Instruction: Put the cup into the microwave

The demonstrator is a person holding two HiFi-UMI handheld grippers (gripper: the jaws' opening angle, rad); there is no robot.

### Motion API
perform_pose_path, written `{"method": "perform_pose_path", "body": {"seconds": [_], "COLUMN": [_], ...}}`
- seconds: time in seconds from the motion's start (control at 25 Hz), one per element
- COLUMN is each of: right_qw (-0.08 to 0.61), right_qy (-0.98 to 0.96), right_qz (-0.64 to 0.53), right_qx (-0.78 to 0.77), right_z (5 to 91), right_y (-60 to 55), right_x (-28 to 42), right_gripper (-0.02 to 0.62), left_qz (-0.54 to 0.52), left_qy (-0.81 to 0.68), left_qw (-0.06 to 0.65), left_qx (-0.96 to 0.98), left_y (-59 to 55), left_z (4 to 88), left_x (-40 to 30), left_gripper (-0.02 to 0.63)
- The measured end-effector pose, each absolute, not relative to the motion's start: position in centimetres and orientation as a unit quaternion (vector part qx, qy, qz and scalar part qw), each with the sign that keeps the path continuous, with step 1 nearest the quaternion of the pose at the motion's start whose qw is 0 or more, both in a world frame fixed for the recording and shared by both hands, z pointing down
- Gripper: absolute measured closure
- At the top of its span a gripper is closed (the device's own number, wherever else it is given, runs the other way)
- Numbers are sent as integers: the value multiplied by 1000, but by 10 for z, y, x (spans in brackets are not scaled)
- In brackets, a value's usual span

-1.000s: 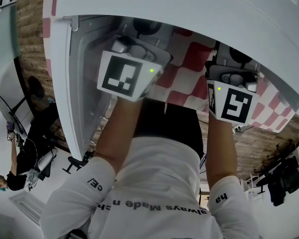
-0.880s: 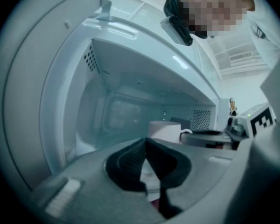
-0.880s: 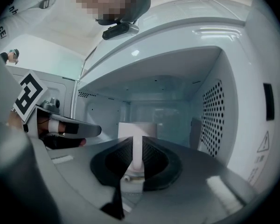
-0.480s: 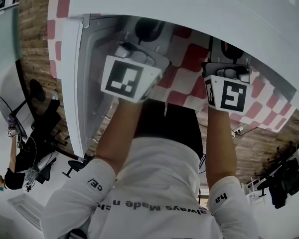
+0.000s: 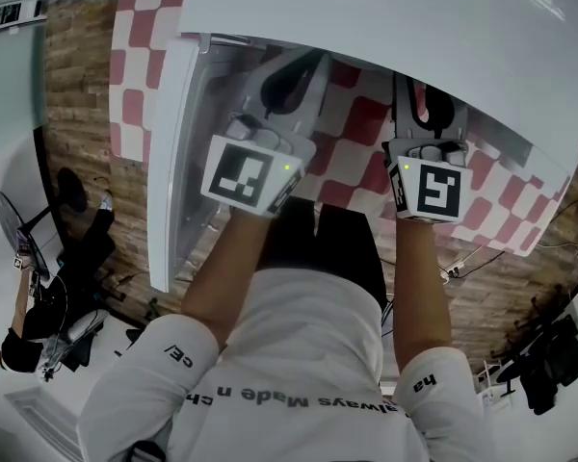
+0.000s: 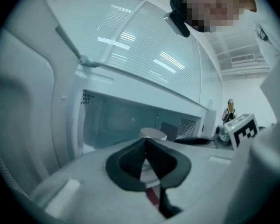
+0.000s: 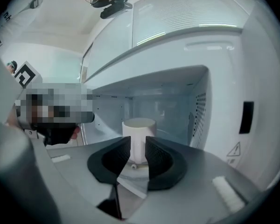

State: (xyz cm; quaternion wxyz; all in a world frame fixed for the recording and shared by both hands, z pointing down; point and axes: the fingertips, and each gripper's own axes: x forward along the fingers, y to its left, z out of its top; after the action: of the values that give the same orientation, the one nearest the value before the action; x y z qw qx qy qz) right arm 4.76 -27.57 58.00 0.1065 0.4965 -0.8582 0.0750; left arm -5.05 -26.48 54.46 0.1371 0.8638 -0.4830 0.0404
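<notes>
In the head view the person's white printed shirt [image 5: 299,354] filled the foreground, with both bare forearms reaching up and away from it. Each arm ended in a hand-held gripper carrying a marker cube, the left cube [image 5: 243,169] and the right cube [image 5: 430,190] well apart from each other. The left hand-held gripper [image 6: 143,143] had its jaws pressed together at the tips with nothing between them. The right hand-held gripper [image 7: 138,143] had its jaws slightly spread, leaving a narrow gap that held nothing. Through that gap, just beyond the jaw tips, the white cup [image 7: 139,127] stood upright on the floor inside the microwave [image 7: 224,101], free of both grippers. In the left gripper view only the cup's rim peeked over the closed jaw tips. The microwave was white, its cavity lit and pale, with a perforated vent [image 7: 199,111] on the right inner wall and a triangular warning label [image 7: 234,149] on the front panel beside the opening. Its door [image 5: 169,162] hung open on the left side. Behind the appliance ran a red-and-white checked wall [image 5: 366,123], and further off a brick wall [image 5: 72,75].
</notes>
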Motion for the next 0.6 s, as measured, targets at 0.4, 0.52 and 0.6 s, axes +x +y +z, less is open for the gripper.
{"method": "perform_pose_path", "body": {"seconds": [0.4,0.52,0.6], "right_qw": [124,126,126], "right_qy": [-854,-852,-853], "right_qz": [81,82,81], "right_qx": [499,501,499], "right_z": [520,497,480], "right_y": [-233,-218,-205], "right_x": [72,77,80], "right_gripper": [514,522,523], "left_qz": [39,42,46], "left_qy": [-478,-470,-465], "left_qw": [145,137,130], "left_qx": [866,871,874], "left_y": [-227,-215,-204], "left_z": [485,461,444], "left_x": [-46,-44,-42], "left_gripper": [603,603,603]}}
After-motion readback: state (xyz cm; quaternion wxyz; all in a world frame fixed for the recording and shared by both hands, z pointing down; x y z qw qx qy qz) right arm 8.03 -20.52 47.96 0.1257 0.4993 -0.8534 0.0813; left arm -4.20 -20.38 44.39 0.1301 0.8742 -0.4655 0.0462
